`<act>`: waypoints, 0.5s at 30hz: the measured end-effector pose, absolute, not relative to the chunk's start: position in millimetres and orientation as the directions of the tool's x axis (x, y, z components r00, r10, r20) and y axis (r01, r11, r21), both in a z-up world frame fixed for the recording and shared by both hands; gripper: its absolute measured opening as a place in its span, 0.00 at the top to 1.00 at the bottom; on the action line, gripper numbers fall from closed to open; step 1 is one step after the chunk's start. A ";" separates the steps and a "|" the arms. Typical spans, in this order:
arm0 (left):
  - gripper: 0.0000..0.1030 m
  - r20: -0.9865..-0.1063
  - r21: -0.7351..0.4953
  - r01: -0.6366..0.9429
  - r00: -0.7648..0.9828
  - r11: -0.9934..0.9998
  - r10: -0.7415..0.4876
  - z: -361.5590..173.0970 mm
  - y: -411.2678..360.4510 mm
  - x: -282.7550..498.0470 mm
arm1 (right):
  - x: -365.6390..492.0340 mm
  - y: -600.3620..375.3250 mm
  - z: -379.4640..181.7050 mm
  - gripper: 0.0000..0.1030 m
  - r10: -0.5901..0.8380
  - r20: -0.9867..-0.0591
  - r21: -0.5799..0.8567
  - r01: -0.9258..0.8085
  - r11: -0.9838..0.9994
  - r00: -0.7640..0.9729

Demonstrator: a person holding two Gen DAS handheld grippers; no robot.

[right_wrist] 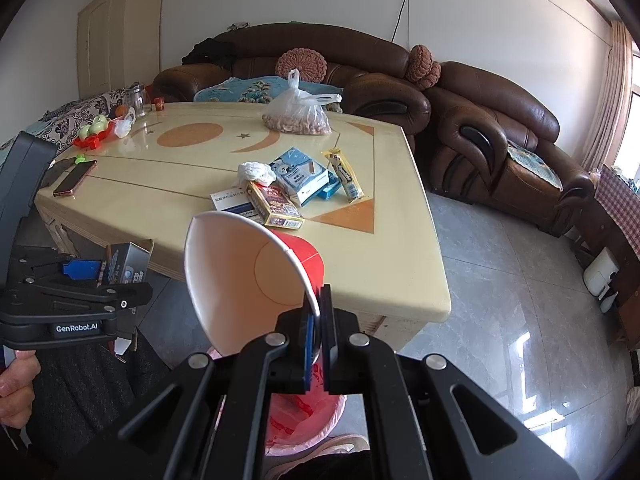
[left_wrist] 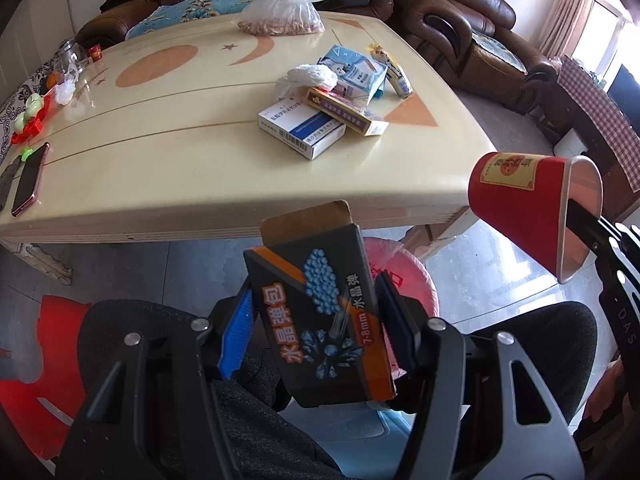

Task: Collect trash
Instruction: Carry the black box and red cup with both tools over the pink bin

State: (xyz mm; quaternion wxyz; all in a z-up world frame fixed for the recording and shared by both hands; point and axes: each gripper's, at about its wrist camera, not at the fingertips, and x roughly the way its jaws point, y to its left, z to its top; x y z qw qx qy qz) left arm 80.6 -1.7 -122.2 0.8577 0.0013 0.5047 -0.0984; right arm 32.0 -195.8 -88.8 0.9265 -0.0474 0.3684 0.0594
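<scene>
Left gripper point(left_wrist: 316, 320) clamps a dark box point(left_wrist: 320, 320) at lower centre; right gripper point(right_wrist: 318, 340) pinches a red cup's point(right_wrist: 248, 276) rim — pink bin point(right_wrist: 304, 412) below.

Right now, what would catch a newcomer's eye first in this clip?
The red paper cup, pinched at its rim by the right gripper, and the dark box clamped in the left gripper. Both hang off the table's near edge, above a pink-lined bin.

The paper cup point(right_wrist: 256, 272) was red outside and white inside. The box point(left_wrist: 324, 320) was black with orange stripes and blue beads. The cream table point(left_wrist: 160, 168) carried orange shapes. Beyond the table, the sofa point(right_wrist: 360, 72) was brown.
</scene>
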 end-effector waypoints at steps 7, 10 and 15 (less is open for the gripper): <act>0.44 -0.877 -0.101 0.210 0.443 0.972 -0.187 -140.6 -12.1 80.5 | 38.8 -192.8 -107.9 0.97 0.081 -0.719 -0.029 -0.146 0.989 0.691; 0.44 -0.887 -0.094 0.215 0.425 0.972 -0.180 -150.7 -15.5 83.8 | 41.8 -192.3 -120.7 0.97 0.082 -0.736 -0.020 -0.143 0.989 0.672; 0.44 -0.910 -0.093 0.217 0.379 0.972 -0.171 -172.0 -19.9 91.1 | 49.1 -194.0 -142.8 0.97 0.090 -0.770 0.004 -0.137 0.991 0.632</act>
